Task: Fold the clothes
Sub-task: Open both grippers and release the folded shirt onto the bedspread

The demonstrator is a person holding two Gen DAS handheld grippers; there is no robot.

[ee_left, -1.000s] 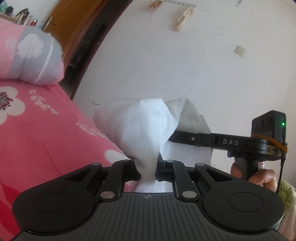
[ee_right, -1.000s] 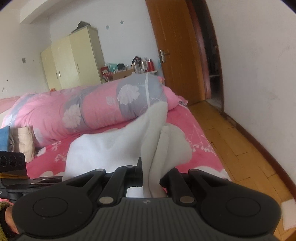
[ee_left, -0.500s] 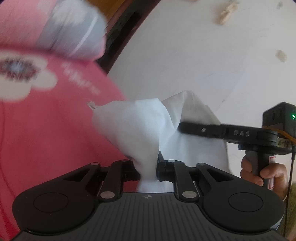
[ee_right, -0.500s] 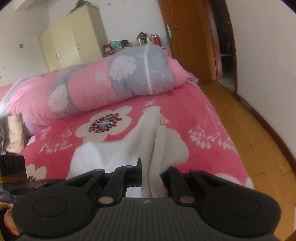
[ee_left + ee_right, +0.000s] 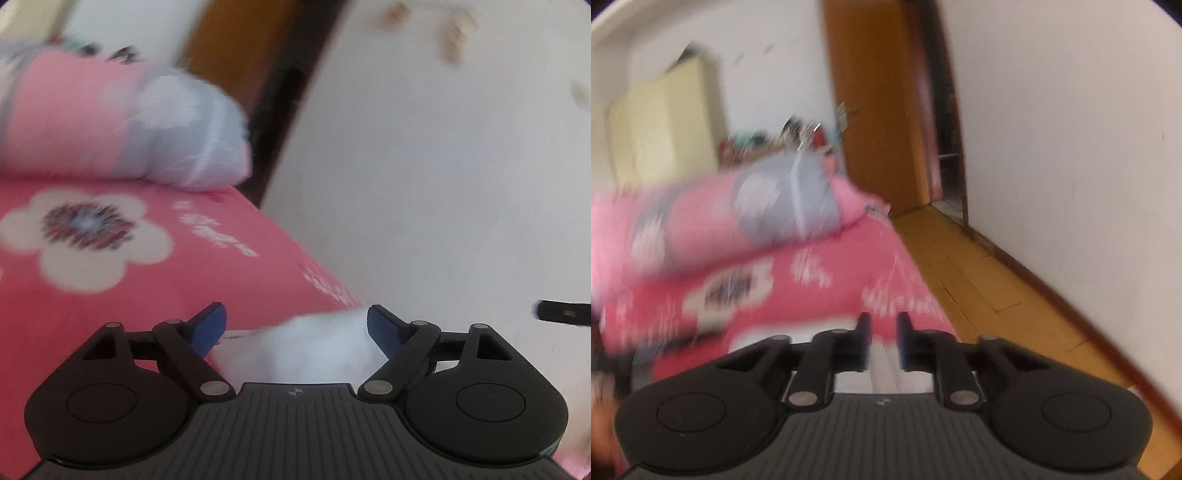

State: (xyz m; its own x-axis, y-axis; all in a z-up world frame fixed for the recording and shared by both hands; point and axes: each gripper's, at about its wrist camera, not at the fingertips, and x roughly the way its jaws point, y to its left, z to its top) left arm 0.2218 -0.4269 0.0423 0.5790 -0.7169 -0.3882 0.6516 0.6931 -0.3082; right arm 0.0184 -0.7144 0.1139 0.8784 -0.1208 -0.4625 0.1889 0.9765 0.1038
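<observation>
1. Your left gripper [image 5: 295, 325] stands wide, its blue pads [image 5: 207, 328] well apart with nothing pinched between them.
2. Below and between those spread fingers lies the white cloth [image 5: 306, 347], bunched in a low mound at the edge of the bed [image 5: 110, 295]; neither pad touches it, as far as the blurred view shows.
3. Your right gripper [image 5: 883, 339] is parted only narrowly, a slim gap between its two dark fingers [image 5: 862, 339].
4. In the right wrist view the cloth [image 5: 882, 373] shows as a pale strip just under and behind those fingers, lying low on the bed [image 5: 798, 302]; whether the fingers touch it you cannot tell, but they are not clamped on it.
5. At the right edge of the left wrist view, a dark bar of your other gripper [image 5: 561, 317] pokes in, level with the cloth and well to its side.
6. Across the bed lies a pink sheet with white flowers, one large flower [image 5: 85, 240] sitting left of the left gripper.
7. A rolled pink-and-grey quilt [image 5: 122, 125] lies across the far end of the bed, seen also from the right [image 5: 738, 218].
8. Beyond the bed stand a brown door [image 5: 882, 110], a white wall [image 5: 424, 166], a wooden floor [image 5: 979, 288] and a pale yellow wardrobe [image 5: 665, 125].
9. Both views are smeared by motion, so fine detail is lost.
</observation>
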